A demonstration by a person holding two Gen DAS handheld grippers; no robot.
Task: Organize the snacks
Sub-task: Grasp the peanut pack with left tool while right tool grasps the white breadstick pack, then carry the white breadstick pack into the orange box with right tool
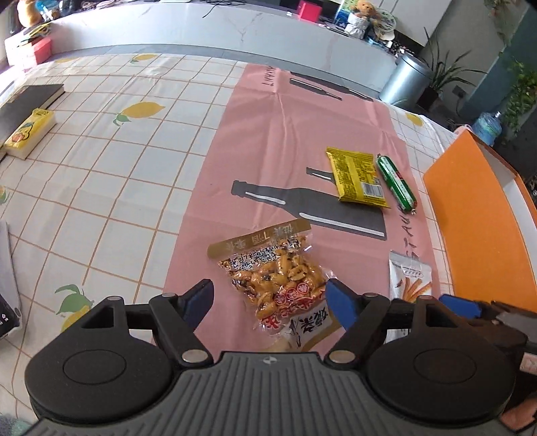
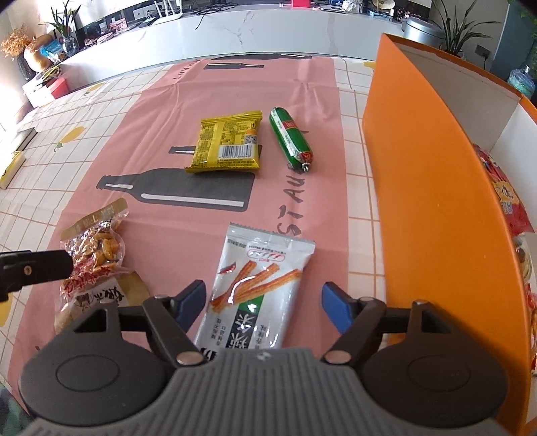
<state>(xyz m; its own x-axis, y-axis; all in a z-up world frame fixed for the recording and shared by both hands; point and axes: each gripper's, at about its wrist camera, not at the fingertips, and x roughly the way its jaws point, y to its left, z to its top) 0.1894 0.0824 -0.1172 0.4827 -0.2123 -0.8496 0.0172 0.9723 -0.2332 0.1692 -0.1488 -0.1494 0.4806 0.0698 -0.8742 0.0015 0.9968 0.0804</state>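
A clear bag of orange nuts lies on the pink mat between the fingers of my open left gripper; the bag also shows in the right wrist view. A white packet with orange sticks printed on it lies between the fingers of my open right gripper; it also shows in the left wrist view. A yellow packet and a green sausage lie farther off on the mat. The orange box stands at the right and holds red snack bags.
A yellow carton and a dark book lie at the far left of the lemon-print tablecloth. A grey object sits at the left edge. A white counter runs behind the table.
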